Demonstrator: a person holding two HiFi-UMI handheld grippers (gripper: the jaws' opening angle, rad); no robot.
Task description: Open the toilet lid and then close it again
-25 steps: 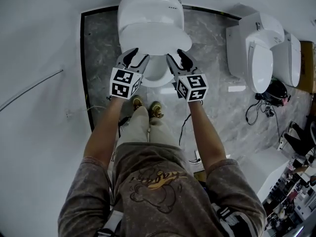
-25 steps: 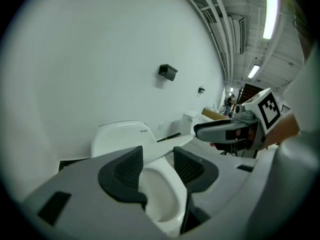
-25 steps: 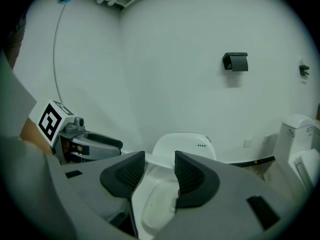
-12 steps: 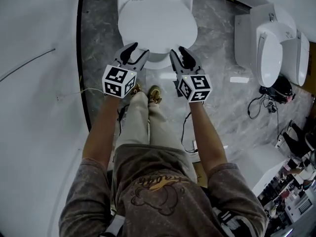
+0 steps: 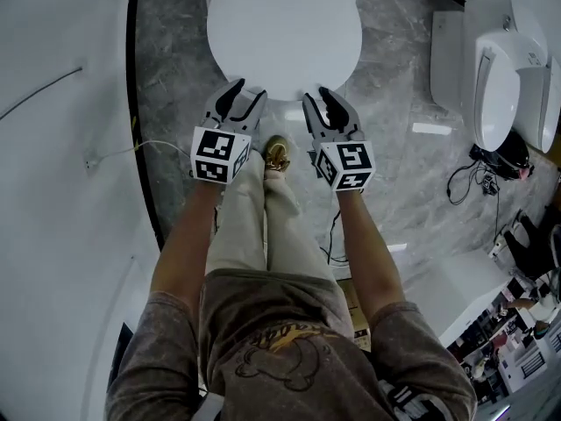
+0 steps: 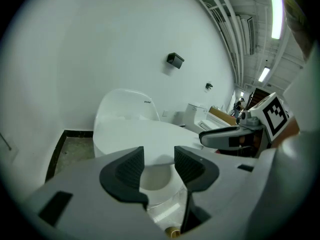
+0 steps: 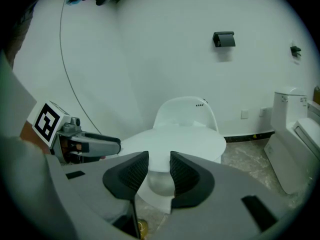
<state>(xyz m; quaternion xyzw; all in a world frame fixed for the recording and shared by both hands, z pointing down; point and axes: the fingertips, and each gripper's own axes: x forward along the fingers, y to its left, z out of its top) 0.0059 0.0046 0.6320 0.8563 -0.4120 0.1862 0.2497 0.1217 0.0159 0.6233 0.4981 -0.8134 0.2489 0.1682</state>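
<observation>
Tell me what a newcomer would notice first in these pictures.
A closed white toilet lid fills the top centre of the head view. Just before its front edge, the left gripper and right gripper are held side by side, fingers apart. More white toilets stand at the right.

Dead ahead: toilet lid [image 5: 282,29] flat over the bowl [image 7: 159,183], rear housing [image 7: 185,111] behind it against the wall. Just before the lid's front rim: left gripper [image 5: 245,96] and right gripper [image 5: 318,102], side by side, apart. Below and between them: shoe [image 5: 278,155]. Well off right: second toilet [image 5: 495,86], cable tangle [image 5: 469,184] on floor nearside of it. On wall above rear housing: small box [image 7: 223,39]
</observation>
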